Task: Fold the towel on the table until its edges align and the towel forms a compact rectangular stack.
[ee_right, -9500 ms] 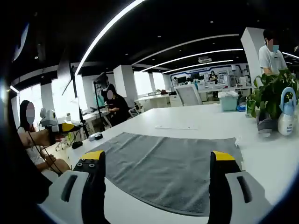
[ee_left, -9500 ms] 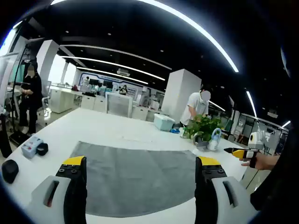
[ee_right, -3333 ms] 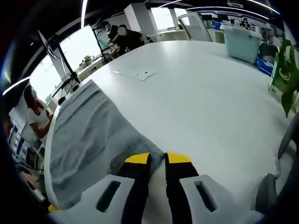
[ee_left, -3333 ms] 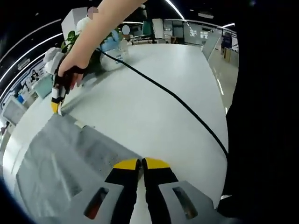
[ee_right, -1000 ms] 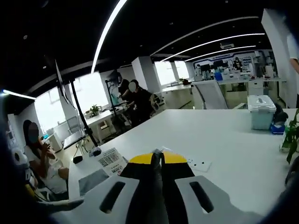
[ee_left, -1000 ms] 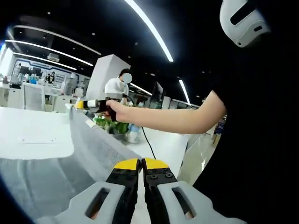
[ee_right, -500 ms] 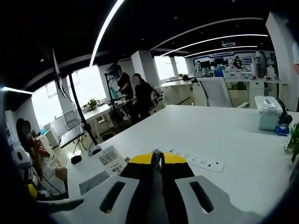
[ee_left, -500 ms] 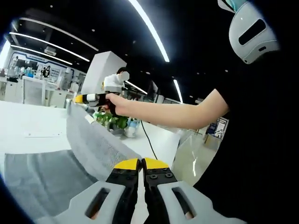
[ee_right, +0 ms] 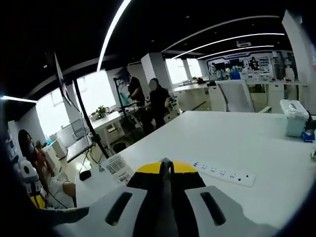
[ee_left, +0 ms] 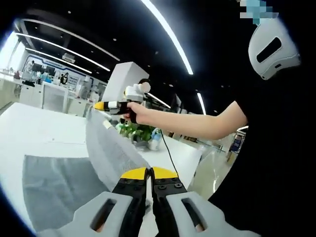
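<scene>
We are midway through the first fold, as we judge it: both near corners of the grey towel [ee_left: 74, 182] are lifted off the bench [ee_left: 39, 123] and ready to be carried over toward the far edge. In the left gripper view, the left part of the towel lies flat on the white surface, while a raised sheet of it climbs to the right tool [ee_left: 101, 105], held out in a hand [ee_left: 134, 110] at the end of a bare forearm. Lower in that view, our left tool [ee_left: 149, 173] has its yellow-tipped jaws pressed together, with the towel's edge apparently caught between them. In the right gripper view, the right tool [ee_right: 166, 167] is likewise closed, a thin fold of grey cloth showing in the seam of the jaws. The next move, we think, calls for both tools to travel forward together at equal height, laying the lifted edge down onto the far one so the corners meet, then letting go. Across the bench sit a printed card [ee_right: 117, 167] and a white power strip [ee_right: 224, 173]; green plants [ee_left: 136, 131] stand beyond. The room is an open office with long ceiling lights, and people stand by desks.
</scene>
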A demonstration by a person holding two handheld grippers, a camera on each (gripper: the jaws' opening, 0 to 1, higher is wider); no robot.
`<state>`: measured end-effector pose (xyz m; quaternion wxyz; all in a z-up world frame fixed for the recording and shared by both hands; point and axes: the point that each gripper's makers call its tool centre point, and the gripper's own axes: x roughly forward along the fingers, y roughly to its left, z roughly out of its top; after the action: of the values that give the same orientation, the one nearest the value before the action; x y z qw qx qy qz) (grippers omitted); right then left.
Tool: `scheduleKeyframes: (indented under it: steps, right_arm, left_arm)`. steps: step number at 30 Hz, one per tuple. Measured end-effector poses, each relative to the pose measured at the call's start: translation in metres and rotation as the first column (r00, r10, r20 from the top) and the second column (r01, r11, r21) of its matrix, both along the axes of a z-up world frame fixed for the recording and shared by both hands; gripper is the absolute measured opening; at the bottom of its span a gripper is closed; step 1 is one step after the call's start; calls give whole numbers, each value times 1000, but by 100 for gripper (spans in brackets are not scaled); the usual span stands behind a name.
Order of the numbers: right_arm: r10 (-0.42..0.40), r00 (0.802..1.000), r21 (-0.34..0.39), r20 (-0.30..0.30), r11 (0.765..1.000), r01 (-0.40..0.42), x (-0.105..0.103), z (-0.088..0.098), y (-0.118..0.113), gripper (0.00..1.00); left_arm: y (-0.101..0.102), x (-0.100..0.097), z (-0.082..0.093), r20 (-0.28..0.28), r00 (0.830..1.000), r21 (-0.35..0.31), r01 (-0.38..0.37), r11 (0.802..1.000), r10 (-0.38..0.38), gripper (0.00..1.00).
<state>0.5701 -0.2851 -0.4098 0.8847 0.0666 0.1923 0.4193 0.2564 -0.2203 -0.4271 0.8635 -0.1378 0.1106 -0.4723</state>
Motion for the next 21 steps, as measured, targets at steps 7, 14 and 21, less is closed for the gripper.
scheduleKeyframes:
  steps: [7,14,21]
  right_arm:
    - [32,999,0,-38,999,-32,1,-15,25,3]
    - [62,996,8,-61,998,-61,3,-18,46,3]
    - [91,993,3,-75,996,-91,5,-19,66,2]
  left_arm:
    - [9,-1,-9,-7,1000,24,-30,999,30,2]
    - [24,0,-1,-12,998,-19,-58,998,57,1]
    - [45,4,2,-16,994,-49,-105,993,105,1]
